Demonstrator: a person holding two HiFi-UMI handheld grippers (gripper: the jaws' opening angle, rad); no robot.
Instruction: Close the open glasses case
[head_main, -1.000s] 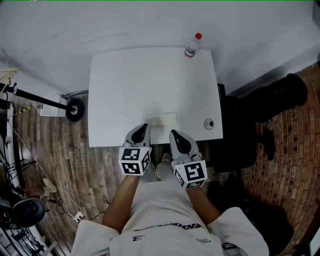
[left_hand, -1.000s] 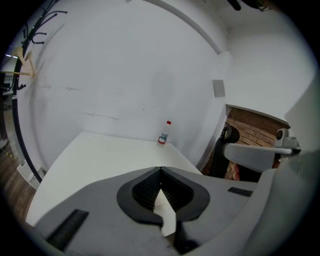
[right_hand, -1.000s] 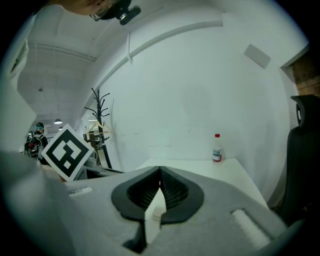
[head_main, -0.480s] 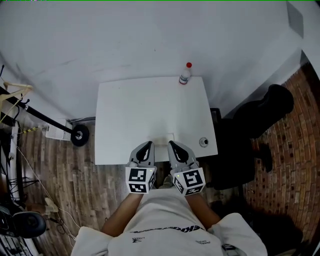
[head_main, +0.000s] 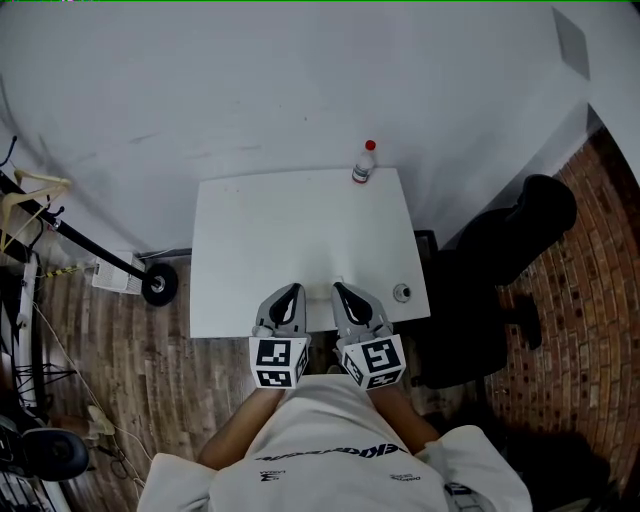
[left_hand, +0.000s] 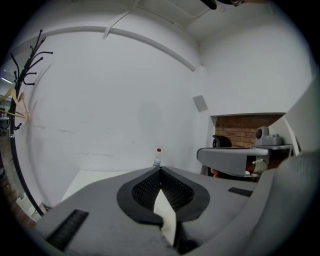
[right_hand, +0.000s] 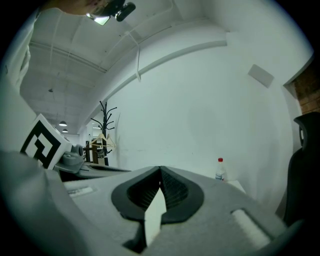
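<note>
Shut tip to tip, holding nothing: left gripper (head_main: 293, 290) and right gripper (head_main: 339, 288). Flanking white glasses case (head_main: 318, 295) at near edge of table (head_main: 290, 225), lid state unclear. Drawn back closer together since earlier.

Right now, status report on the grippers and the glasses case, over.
Left gripper and right gripper shut, empty, at the table's near edge. No glasses case made out. Bottle at far edge, small round object right, both clear.
</note>
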